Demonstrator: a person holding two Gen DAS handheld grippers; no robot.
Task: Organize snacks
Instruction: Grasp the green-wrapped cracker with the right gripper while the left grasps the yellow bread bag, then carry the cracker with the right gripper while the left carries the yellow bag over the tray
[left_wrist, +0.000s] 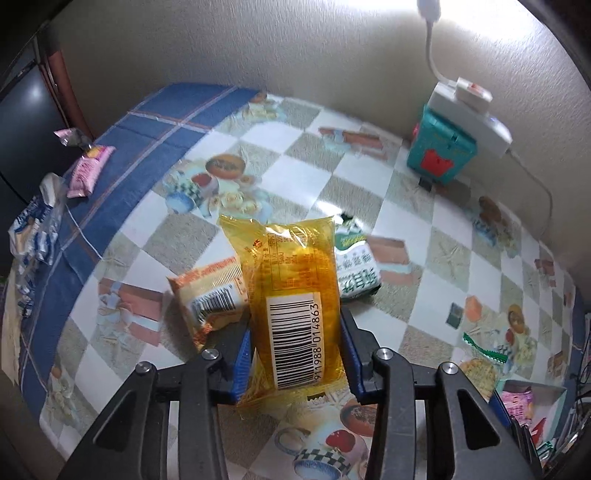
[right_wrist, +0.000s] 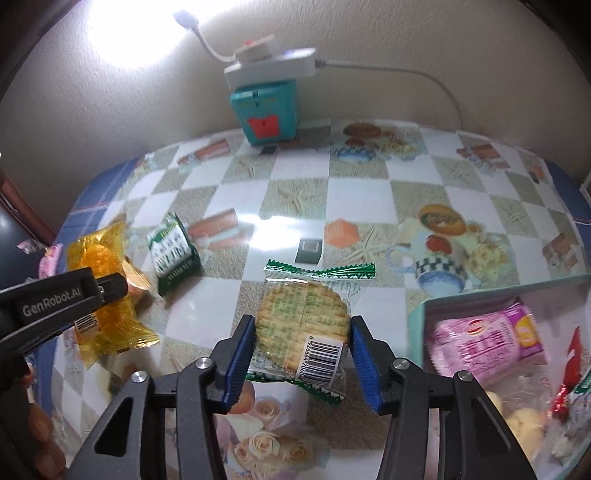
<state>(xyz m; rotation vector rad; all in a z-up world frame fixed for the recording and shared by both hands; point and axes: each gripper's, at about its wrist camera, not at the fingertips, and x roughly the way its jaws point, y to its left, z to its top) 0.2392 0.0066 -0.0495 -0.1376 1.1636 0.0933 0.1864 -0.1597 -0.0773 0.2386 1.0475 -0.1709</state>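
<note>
**Two packets gripped, box waiting off to the right**

Both tongs clenched: left tongs (left_wrist: 295, 354) pinching the yellow packet (left_wrist: 291, 295) across its middle, right tongs (right_wrist: 303, 354) squeezing the round cracker packet (right_wrist: 303, 325) edge to edge. Lying just beyond the left tongs, an orange packet (left_wrist: 207, 295) and a green packet (left_wrist: 354, 266). Open box (right_wrist: 417, 314) close right of the right tongs, pink packet (right_wrist: 487, 339) already inside. Best kept gentle on the cracker, lifted clear of the rim, lowered flat beside the pink one.
</note>
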